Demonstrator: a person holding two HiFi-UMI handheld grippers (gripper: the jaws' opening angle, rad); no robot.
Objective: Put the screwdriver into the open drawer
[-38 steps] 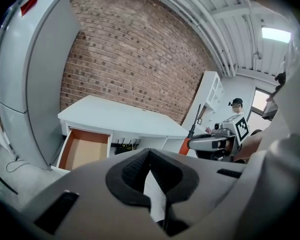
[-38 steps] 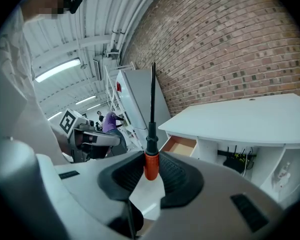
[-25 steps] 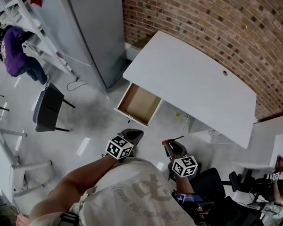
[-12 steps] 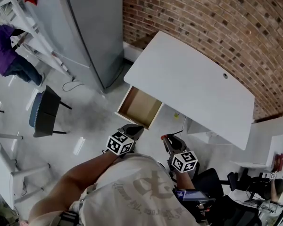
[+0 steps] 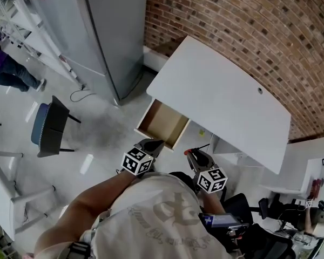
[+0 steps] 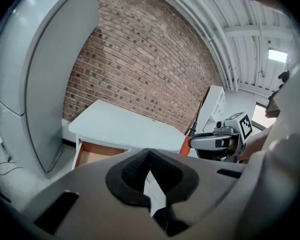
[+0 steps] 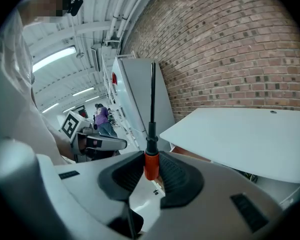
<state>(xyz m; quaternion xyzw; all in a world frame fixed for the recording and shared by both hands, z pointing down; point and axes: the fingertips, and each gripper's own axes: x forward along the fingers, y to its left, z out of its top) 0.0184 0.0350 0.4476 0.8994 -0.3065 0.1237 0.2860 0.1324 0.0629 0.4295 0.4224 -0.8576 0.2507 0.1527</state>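
Carry step: your right tongs point(image 7: 151, 160) pinch the screwdriver point(image 7: 152, 109) by its orange handle, short of the open drawer point(image 5: 163, 124) under the desk point(image 5: 221, 93). Left tongs point(image 6: 149, 156) pressed together, empty. Next: reach over drawer, lower, release.

The white desk point(image 5: 216, 96) stood on the pale floor point(image 5: 97, 139) against the brick wall point(image 5: 232, 26), with a small round hole point(image 5: 260, 90) near its back edge. Its drawer point(image 5: 163, 124) hung open under the front left corner. A dark chair point(image 5: 49, 134) stood on the floor, well apart from the desk.

Rough brick wall point(image 5: 232, 20), smooth matt white desk point(image 5: 221, 96), wooden drawer point(image 5: 162, 120), glossy floor point(image 5: 97, 139)
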